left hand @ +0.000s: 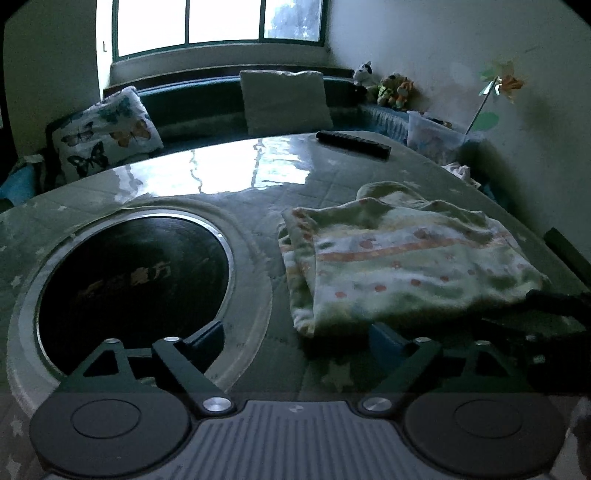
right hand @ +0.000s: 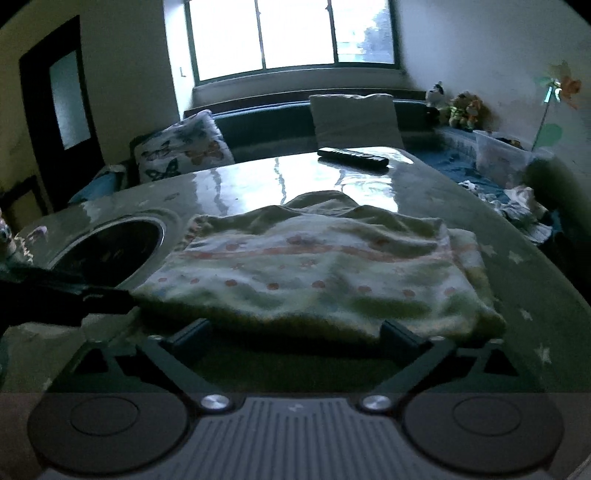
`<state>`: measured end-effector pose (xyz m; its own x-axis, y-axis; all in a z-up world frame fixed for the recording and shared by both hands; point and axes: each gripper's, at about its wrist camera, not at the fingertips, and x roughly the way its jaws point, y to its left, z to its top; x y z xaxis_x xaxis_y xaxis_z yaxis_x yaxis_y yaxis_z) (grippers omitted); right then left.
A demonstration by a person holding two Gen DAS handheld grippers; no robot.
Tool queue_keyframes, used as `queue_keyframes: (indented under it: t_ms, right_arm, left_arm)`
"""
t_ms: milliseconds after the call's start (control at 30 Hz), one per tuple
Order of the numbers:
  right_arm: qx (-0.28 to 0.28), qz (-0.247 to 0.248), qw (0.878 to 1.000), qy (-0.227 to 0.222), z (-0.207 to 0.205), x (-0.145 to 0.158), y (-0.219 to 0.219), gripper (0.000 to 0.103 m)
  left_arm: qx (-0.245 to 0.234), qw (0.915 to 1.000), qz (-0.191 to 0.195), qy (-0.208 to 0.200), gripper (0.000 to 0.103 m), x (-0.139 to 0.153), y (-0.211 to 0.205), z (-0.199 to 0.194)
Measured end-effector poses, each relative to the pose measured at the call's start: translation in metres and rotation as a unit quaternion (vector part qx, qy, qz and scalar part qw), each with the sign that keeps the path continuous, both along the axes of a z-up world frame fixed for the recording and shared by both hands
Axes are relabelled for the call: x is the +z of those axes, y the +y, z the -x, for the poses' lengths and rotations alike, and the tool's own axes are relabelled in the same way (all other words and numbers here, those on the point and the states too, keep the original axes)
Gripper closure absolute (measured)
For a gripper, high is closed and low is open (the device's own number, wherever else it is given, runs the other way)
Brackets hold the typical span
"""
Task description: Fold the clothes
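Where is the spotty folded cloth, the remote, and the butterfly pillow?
spotty folded cloth [right hand: 314, 273]: right wrist view, middle of top layer.
remote [left hand: 352, 144]: left wrist view, middle of its body.
butterfly pillow [left hand: 105, 134]: left wrist view, pillow front.

one garment [right hand: 317, 273], two pillows [left hand: 107, 133], one remote [left hand: 352, 144]

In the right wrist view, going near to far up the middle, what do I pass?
Right claw → folded cloth → remote → plain cushion → window.

Dim room; bright window [right hand: 295, 35], dark bench [left hand: 207, 99], pale walls [left hand: 443, 44].
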<state>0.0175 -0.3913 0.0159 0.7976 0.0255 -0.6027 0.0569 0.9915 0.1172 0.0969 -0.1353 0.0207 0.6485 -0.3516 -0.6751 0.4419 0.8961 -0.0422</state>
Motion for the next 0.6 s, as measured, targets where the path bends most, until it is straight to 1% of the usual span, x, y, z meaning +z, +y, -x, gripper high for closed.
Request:
queue_keyframes:
  t_ms: [33, 233, 400, 600]
  right_arm:
    - [-0.005, -0.001, 1.0, 0.0, 0.003, 0.0, 0.001, 0.0]
    - [-0.027, 0.007, 1.0, 0.013, 0.011, -0.005, 0.006, 0.0]
    - [-0.041, 0.013, 0.999, 0.028, 0.016, -0.013, 0.01, 0.0]
    - [-0.047, 0.015, 0.998, 0.033, 0.022, -0.015, 0.015, 0.0]
  left_arm:
    - [0.0, 1.0, -0.001, -0.003, 0.011, 0.0, 0.002, 0.004]
    - [-0.004, 0.9999, -0.002, -0.014, 0.003, -0.002, 0.011, 0.024]
    - [-0.01, 0.9997, -0.004, -0.02, 0.003, -0.005, 0.014, 0.038]
    - [-0.019, 0.9997, -0.006, -0.015, 0.002, -0.011, 0.015, 0.049]
